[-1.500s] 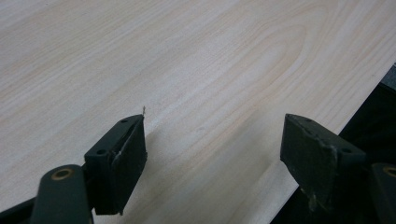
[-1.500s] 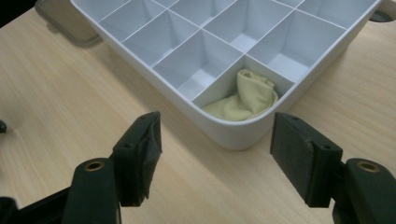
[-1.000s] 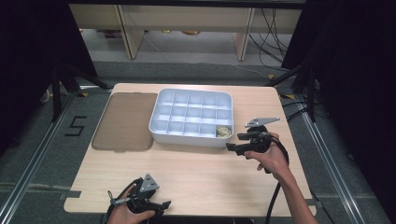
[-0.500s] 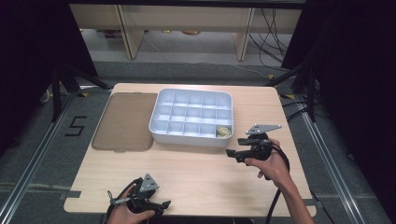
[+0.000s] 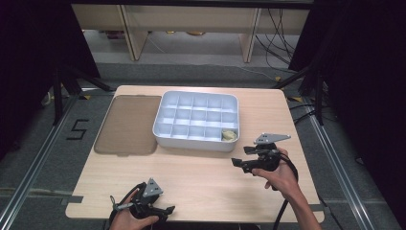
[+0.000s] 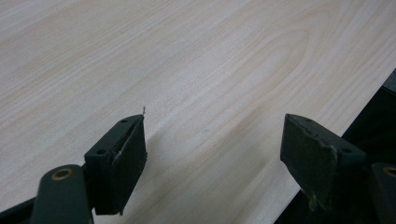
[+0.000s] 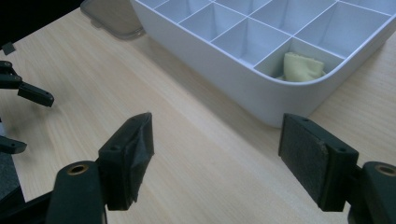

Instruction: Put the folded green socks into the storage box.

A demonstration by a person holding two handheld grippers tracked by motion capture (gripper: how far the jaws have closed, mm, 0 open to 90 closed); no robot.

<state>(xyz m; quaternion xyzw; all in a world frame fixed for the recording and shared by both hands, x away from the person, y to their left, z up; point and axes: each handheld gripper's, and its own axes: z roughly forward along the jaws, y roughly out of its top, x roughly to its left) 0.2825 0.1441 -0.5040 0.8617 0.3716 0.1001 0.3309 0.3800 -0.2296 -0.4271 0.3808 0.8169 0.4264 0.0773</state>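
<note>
A white tray (image 5: 165, 114) divided into many compartments sits in the middle of the wooden table (image 5: 206, 177). Its near right corner compartment holds a pale yellow folded piece (image 5: 229, 135), also seen in the right gripper view (image 7: 302, 66). My right gripper (image 5: 238, 163) hovers just in front of the tray's near right corner, open and empty, jaws wide apart (image 7: 215, 154). My left gripper (image 5: 165, 211) rests low at the table's near left edge, open, with bare wood between its jaws (image 6: 212, 149).
A brown translucent lid (image 5: 128, 123) lies flat on the table left of the tray, its corner visible in the right gripper view (image 7: 109, 18). The table's front edge runs right beside the left gripper's right jaw. Dark floor and desk legs lie beyond the table.
My right gripper has drawn back from the tray's near right corner toward the person, lower and nearer the front edge. The left gripper has stayed put.
</note>
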